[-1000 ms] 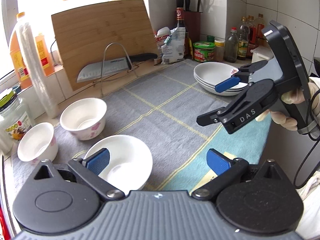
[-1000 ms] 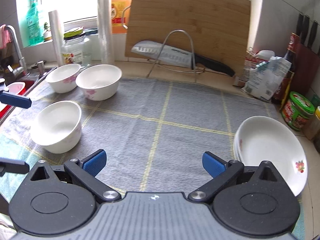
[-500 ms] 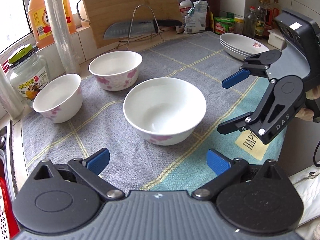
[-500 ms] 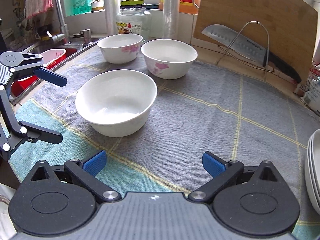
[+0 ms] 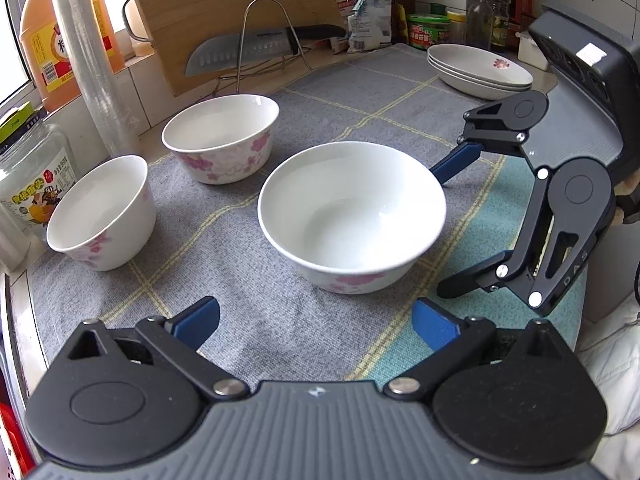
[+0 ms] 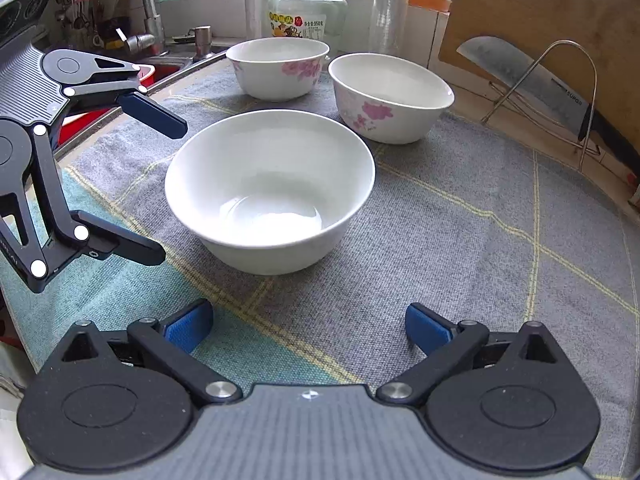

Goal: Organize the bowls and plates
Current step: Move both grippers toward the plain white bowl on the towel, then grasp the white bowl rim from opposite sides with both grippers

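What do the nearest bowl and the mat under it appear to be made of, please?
The nearest bowl looks like glazed ceramic or porcelain: glossy white with bright highlights inside. The mat looks like woven cloth: matte grey with a coarse visible weave and pale yellow stripes.

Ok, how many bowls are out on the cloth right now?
3. The wide white ceramic bowl sits nearest both grippers; two smaller pink-flowered white bowls stand behind it, one by the glass jar, one nearer the cutting board. None looks hidden.

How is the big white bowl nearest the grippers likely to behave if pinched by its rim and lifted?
The bowl looks glazed and glossy, so its rim may be slippery. It looks like rigid ceramic, so probably fragile if dropped. Its narrow foot and wide flare suggest it could tip when gripped on one side.
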Demonstrator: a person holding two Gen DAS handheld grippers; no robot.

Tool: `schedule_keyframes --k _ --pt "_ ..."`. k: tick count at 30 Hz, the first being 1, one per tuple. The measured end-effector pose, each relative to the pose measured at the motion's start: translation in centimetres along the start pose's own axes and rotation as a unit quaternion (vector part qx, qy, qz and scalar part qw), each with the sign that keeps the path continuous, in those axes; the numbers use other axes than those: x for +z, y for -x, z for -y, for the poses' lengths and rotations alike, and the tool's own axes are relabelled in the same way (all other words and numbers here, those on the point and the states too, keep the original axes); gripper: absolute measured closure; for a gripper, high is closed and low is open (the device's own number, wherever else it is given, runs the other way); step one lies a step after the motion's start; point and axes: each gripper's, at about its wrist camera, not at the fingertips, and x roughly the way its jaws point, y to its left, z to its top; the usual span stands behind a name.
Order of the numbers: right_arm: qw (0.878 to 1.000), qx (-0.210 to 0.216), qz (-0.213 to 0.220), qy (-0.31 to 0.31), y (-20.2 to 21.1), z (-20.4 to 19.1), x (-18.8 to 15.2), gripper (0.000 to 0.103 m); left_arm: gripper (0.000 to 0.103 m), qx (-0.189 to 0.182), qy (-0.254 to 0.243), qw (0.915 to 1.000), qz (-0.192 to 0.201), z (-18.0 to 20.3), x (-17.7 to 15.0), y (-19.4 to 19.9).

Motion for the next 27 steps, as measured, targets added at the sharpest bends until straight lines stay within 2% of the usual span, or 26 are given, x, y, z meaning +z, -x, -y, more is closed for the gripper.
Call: schedule_keyframes --k 5,10,16,19,24,27 --pt "1.000 0.014 0.002 0.019 -0.3 0.2 0.3 0.000 0.002 -0.011 -0.016 0.9998 -0.004 -0.6 0.4 -0.7" --pt "0.999 0.018 -0.019 0.029 -0.7 0.1 1.5 0.000 0.003 -0.028 -0.034 0.9990 -0.009 -1.1 0.8 -1.5" --pt "0.998 0.023 -0.004 0.064 -0.2 -0.3 2.7 0.000 0.003 -0.069 -0.079 0.9943 -0.015 -1.3 1.3 -2.0" --pt "0.995 0.020 0.000 0.099 0.0 -0.7 3.2 0.000 0.008 -0.090 -0.093 0.9914 -0.017 -1.4 1.6 -2.1" --pt "0.991 0.028 -0.007 0.134 0.1 -1.0 4.0 0.005 0.009 -0.098 -0.125 0.9872 -0.011 -1.8 2.2 -2.2" --pt "0.989 0.031 -0.012 0.146 0.1 -0.9 4.5 0.009 0.013 -0.108 -0.143 0.9837 -0.011 -2.0 2.6 -2.2"
